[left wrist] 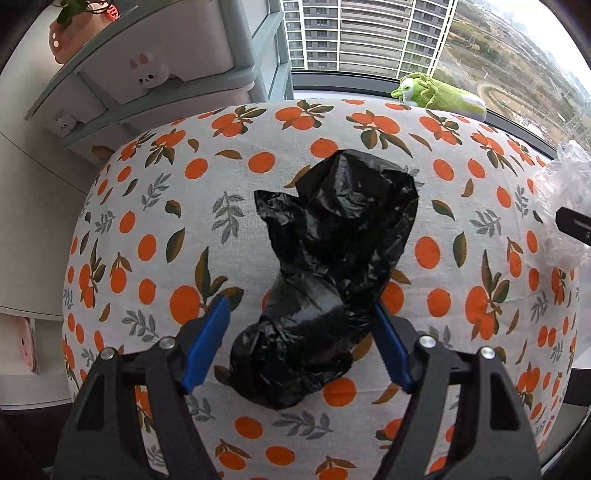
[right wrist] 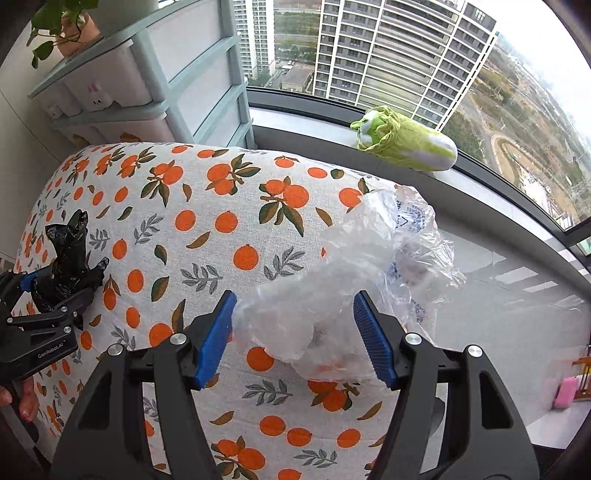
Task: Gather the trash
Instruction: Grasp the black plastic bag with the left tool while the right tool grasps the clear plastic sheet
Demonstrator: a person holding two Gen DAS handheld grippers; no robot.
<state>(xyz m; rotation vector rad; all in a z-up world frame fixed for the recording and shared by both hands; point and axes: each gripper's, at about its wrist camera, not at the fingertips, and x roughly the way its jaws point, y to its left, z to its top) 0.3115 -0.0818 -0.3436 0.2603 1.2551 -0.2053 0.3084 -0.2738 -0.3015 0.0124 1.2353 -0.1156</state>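
A crumpled black plastic bag [left wrist: 332, 266] lies on the orange-print tablecloth [left wrist: 155, 221]. My left gripper [left wrist: 301, 306] points down over it, open, with the bag's lower end between the blue pads; the right pad is at the bag's edge and a gap shows beside the left pad. A crumpled clear plastic bag [right wrist: 354, 280] lies near the table's right edge. My right gripper [right wrist: 295, 297] straddles it, open, with both pads close to its sides. The right wrist view also shows the left gripper [right wrist: 59, 288] around the black bag [right wrist: 66, 258].
A green cabbage-shaped plush [right wrist: 406, 142] lies on the window sill behind the table. A drawer unit [right wrist: 155, 85] with a potted plant [right wrist: 62, 26] stands at the back left. A hand [right wrist: 26, 402] holds the left gripper. The tablecloth [right wrist: 207, 229] between the bags is bare.
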